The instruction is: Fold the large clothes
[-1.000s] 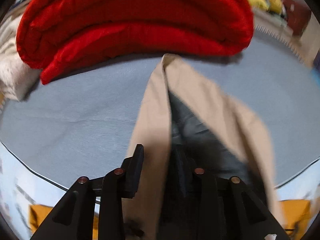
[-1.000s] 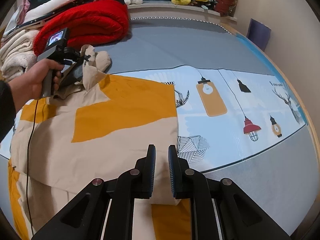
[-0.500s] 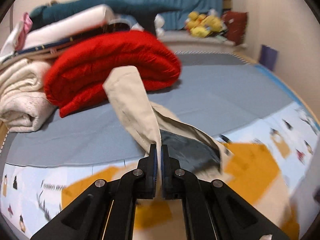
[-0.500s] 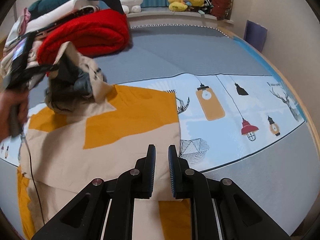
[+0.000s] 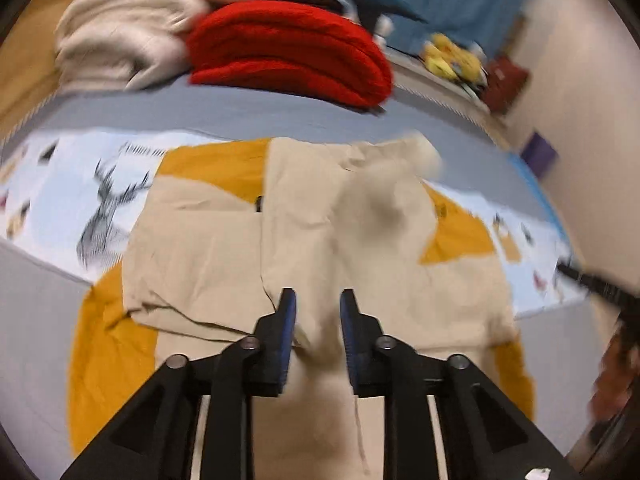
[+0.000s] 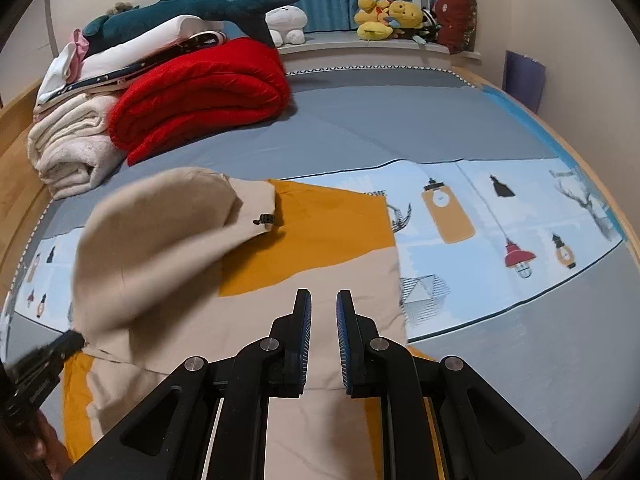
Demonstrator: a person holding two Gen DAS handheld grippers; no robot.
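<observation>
While the left gripper (image 5: 316,316) hangs spread just over the near hem, the beige-and-mustard jacket (image 5: 360,248) runs lengthwise away up the bed (image 6: 400,120); the right gripper (image 6: 323,320), narrowly parted and holding nothing, sits beside its other edge.

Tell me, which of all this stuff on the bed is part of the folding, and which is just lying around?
Part of the job:
- beige and orange garment, one flap folded over
- left gripper, open above it
- right gripper, open

Just lying about:
- red blanket
- cream blanket
- shark plush
- yellow plush toys
- purple folder
</observation>
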